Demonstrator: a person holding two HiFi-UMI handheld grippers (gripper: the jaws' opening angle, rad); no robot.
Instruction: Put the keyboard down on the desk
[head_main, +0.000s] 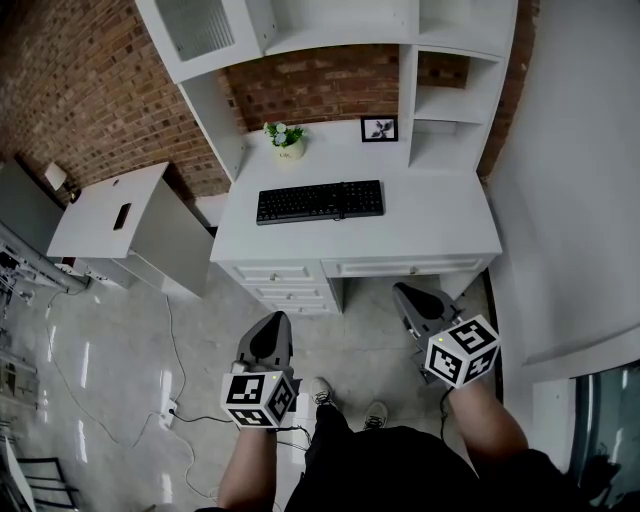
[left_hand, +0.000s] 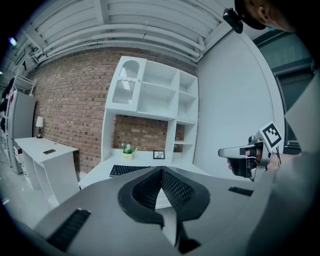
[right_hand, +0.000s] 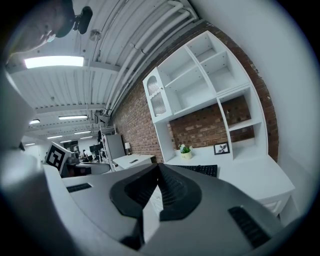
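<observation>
Nearest the head camera, the person's forearms reach forward, each holding a gripper low over the glossy floor (head_main: 120, 340). The left gripper (head_main: 275, 320) has its jaws pressed fully together with nothing between them. Its own view shows the two ribbed pads meeting at the tip. The right gripper (head_main: 404, 291) is likewise closed tight and empty, its pads meeting in a single line. The two grippers are well apart from each other, and both stop short of the desk front. Between them, below, are the person's shoes (head_main: 322, 391). A thin cable (head_main: 172, 352) trails across the floor to the left.

Farther on stands the white desk (head_main: 440, 235), its drawers (head_main: 285, 281) facing the person. The black keyboard (head_main: 320, 201) lies flat on the desk top, roughly in the middle, its long side parallel to the front edge. Neither gripper touches it.

Behind the keyboard, toward the back of the desk, a small potted plant (head_main: 287, 139) with white flowers stands to the left. A small picture frame (head_main: 379, 128) stands to the right, the two of them apart. A white shelf unit (head_main: 340, 30) rises over the back of the desk against a brick wall (head_main: 70, 90). To the left of the desk, a separate white side table (head_main: 95, 215) carries a dark flat object (head_main: 121, 216), too small to identify.
</observation>
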